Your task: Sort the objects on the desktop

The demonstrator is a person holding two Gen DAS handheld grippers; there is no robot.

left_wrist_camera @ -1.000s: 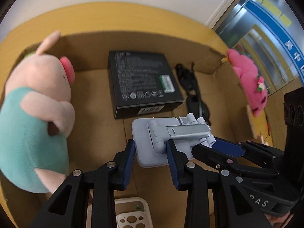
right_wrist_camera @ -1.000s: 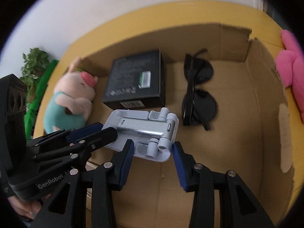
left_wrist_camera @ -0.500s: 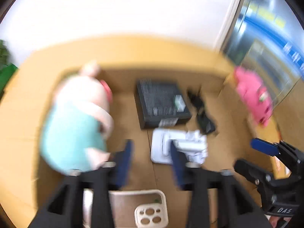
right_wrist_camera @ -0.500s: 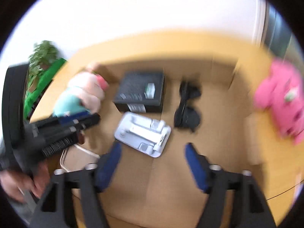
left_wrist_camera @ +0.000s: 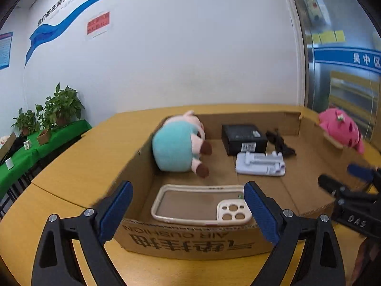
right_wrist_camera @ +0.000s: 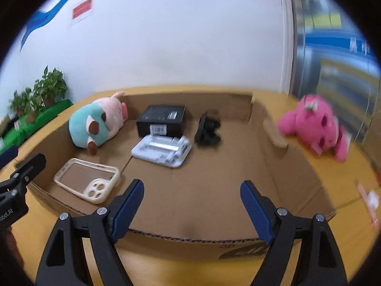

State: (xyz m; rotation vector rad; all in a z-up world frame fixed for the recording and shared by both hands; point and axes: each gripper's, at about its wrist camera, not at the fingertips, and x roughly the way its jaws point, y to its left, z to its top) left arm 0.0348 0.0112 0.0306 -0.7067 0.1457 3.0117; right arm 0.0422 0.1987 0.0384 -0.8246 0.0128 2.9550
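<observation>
An open cardboard box (left_wrist_camera: 190,240) (right_wrist_camera: 281,147) on a wooden table holds a teal and pink plush pig (left_wrist_camera: 178,147) (right_wrist_camera: 97,124), a black box (left_wrist_camera: 243,138) (right_wrist_camera: 162,119), black sunglasses (left_wrist_camera: 281,143) (right_wrist_camera: 207,131), a grey folded phone stand (left_wrist_camera: 260,163) (right_wrist_camera: 162,151) and a cream phone case (left_wrist_camera: 200,205) (right_wrist_camera: 88,181). My left gripper (left_wrist_camera: 188,209) is open and empty above the box's near wall. My right gripper (right_wrist_camera: 191,207) is open and empty over the box's near edge.
A pink plush toy (left_wrist_camera: 340,128) (right_wrist_camera: 314,126) lies on the table (left_wrist_camera: 78,157) right of the box. Cards (right_wrist_camera: 369,202) lie at the right. Potted plants (left_wrist_camera: 59,107) stand on a green table at the far left by the white wall.
Both grippers have let go of the grey phone stand, opened wide and pulled back and up out of the box. The stand now lies on the box floor.
</observation>
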